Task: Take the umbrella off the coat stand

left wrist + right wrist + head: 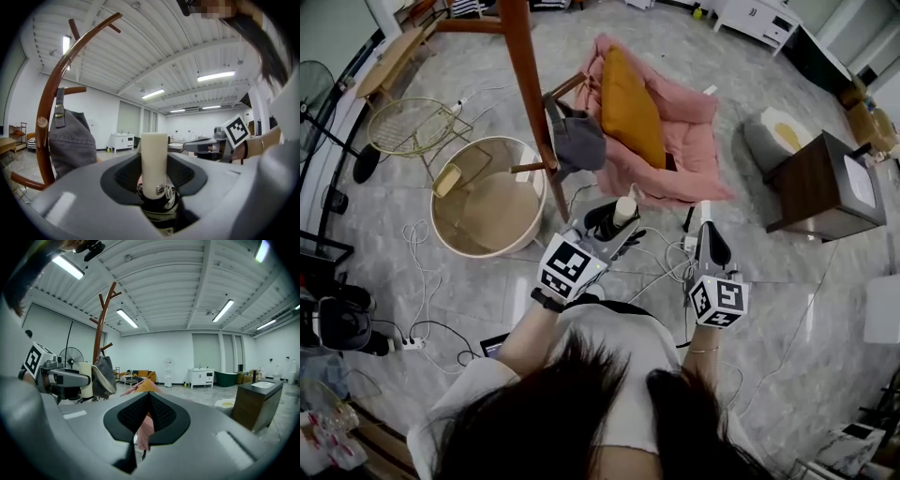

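Observation:
A folded umbrella with a cream handle and a dark body stands upright between the jaws of my left gripper, which is shut on it. In the left gripper view the umbrella handle rises from between the pads, clear of the brown wooden coat stand to its left. A grey bag hangs on the coat stand. My right gripper is level beside the left one, shut with nothing in it. In the right gripper view its jaws meet over the pink cloth behind them, and the umbrella handle shows at far left.
A round beige tub and a wire basket stand left of the coat stand. A pink seat with an orange cushion lies behind it. A dark wooden cabinet is at the right. Cables trail over the marble floor.

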### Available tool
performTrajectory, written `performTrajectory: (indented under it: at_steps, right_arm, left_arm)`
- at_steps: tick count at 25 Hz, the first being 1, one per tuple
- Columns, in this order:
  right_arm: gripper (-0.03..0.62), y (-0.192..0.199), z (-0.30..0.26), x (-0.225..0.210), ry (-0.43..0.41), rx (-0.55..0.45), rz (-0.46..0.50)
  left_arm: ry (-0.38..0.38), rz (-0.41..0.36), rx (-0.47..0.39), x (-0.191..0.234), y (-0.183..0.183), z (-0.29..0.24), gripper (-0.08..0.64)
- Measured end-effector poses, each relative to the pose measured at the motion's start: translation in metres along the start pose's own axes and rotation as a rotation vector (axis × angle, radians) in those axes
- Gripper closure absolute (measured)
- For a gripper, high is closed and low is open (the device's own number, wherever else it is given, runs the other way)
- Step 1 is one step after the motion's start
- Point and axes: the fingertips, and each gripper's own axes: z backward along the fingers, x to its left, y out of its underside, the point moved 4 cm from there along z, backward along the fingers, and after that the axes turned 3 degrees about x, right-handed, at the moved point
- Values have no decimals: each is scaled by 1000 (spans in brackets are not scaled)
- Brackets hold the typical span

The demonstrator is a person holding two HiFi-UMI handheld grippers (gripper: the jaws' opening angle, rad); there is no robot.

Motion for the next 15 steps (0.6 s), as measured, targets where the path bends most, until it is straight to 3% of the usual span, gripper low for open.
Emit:
performTrajectory:
  at_steps: [15]
  right_arm:
    - [591,40,-7,-7,11,75,7]
  left_arm:
    - [18,21,55,2,45,-10,345]
